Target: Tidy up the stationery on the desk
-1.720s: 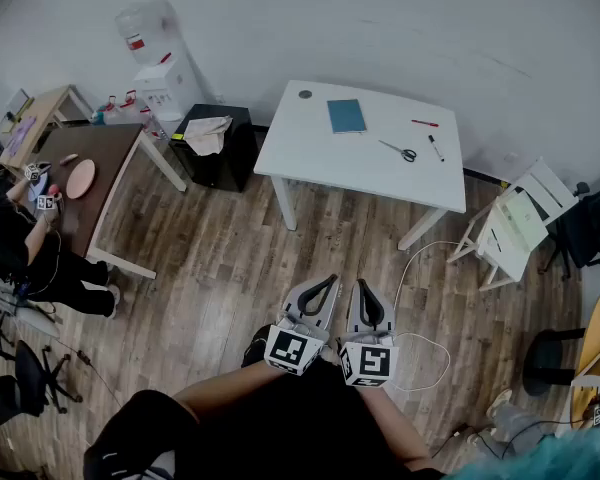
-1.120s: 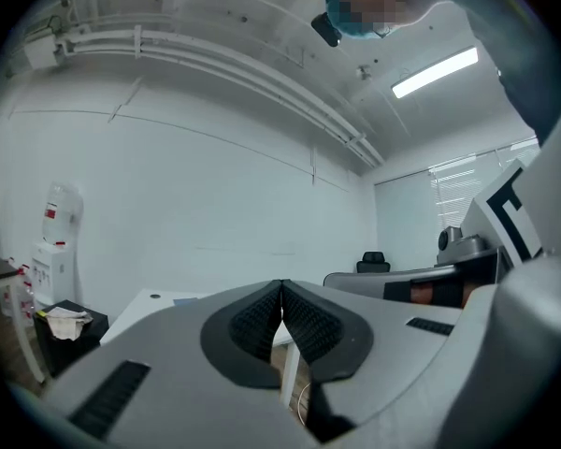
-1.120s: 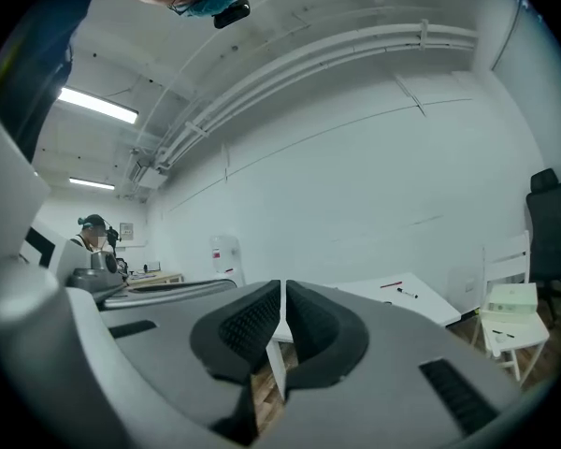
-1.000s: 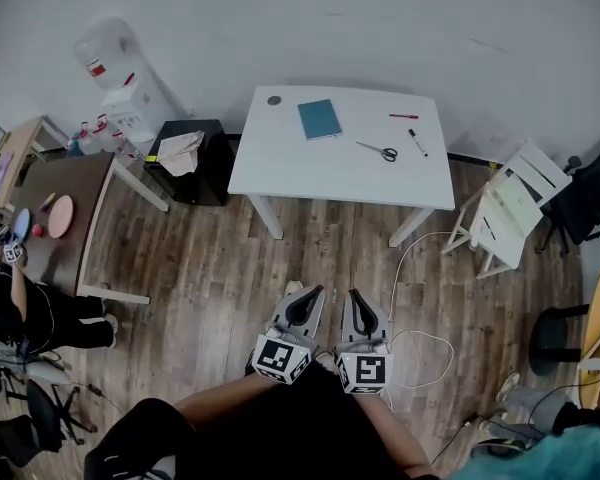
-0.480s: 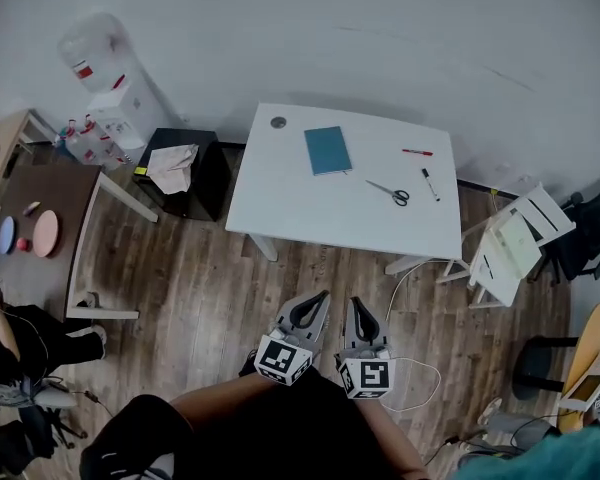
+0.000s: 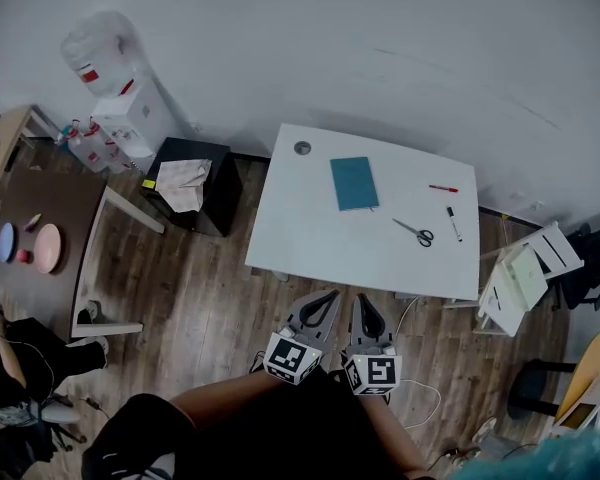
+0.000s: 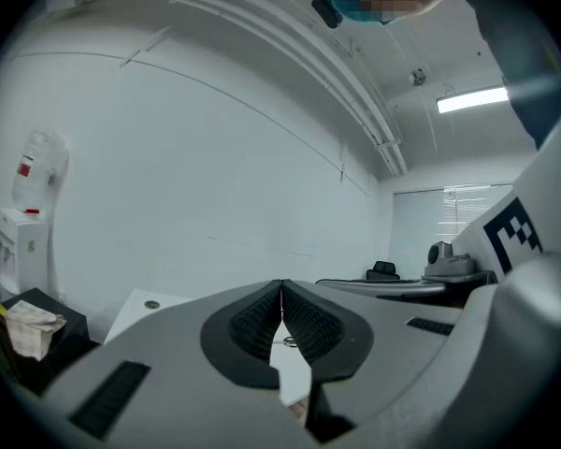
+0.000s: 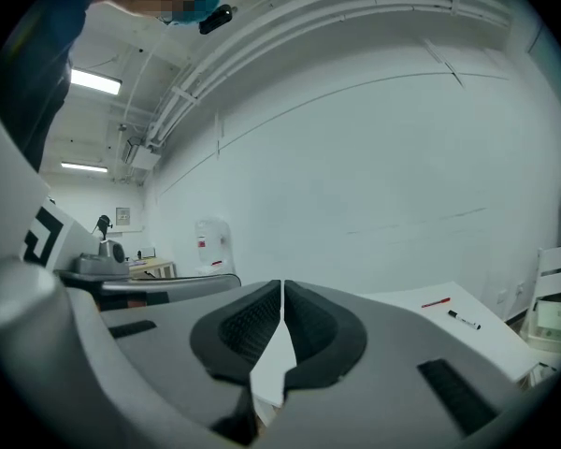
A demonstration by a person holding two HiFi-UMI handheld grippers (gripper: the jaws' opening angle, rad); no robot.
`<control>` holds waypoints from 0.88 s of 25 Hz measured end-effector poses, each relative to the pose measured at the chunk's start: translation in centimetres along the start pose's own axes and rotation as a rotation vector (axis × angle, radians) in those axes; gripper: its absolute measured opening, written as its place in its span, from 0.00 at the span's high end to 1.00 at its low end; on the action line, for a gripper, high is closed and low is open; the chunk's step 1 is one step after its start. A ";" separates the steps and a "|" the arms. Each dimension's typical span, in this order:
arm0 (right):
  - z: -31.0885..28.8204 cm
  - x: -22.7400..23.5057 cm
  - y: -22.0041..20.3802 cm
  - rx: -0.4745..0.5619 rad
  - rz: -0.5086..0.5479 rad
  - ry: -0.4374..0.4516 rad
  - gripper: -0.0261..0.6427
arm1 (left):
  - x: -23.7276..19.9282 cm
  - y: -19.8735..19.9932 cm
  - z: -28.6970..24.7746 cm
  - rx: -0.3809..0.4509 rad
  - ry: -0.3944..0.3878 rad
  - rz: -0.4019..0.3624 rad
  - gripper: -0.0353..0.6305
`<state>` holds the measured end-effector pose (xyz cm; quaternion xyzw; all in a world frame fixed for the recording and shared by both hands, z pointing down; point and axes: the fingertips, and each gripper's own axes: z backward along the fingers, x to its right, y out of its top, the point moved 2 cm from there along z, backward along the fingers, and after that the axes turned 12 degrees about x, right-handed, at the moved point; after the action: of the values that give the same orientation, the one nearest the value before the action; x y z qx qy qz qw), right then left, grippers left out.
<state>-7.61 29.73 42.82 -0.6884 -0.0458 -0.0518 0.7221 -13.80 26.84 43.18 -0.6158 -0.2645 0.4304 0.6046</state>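
While I hold both grippers side by side over the wooden floor, just short of the white tabletop (image 6: 310,230), the head view alone lays out all the stationery: a teal notebook (image 6: 354,184) near the middle, scissors (image 6: 414,232) to its right, then a black marker (image 6: 454,224) and a red pen (image 6: 443,188) toward the far right corner, and a small round disc (image 6: 302,148) at the far left corner. My left gripper (image 6: 330,295) has its jaws pressed together on nothing, and its own view catches only the round disc (image 7: 151,303), plus the water dispenser (image 7: 23,215) and a cloth (image 7: 28,316) on the black cabinet (image 6: 212,190). My right gripper (image 6: 363,299) is likewise closed and empty; its view picks out the red pen (image 8: 436,302) and black marker (image 8: 465,320).
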 end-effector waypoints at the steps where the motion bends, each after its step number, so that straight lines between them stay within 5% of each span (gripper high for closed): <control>1: -0.8 -0.1 -0.2 -0.008 -0.008 -0.010 0.91 | -0.7 0.0 -0.2 -0.002 0.002 0.000 0.93; 14: -7.7 -1.0 -2.6 -0.075 -0.034 0.067 0.91 | -7.2 -0.1 -3.1 0.024 0.097 0.019 0.93; 22: -13.0 2.6 -2.2 -0.036 -0.053 0.113 0.91 | -10.4 -0.8 -7.8 0.011 0.151 -0.004 0.93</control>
<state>-5.45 16.66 44.74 -0.6957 -0.0221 -0.1107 0.7094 -12.16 14.11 45.37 -0.6429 -0.2169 0.3827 0.6271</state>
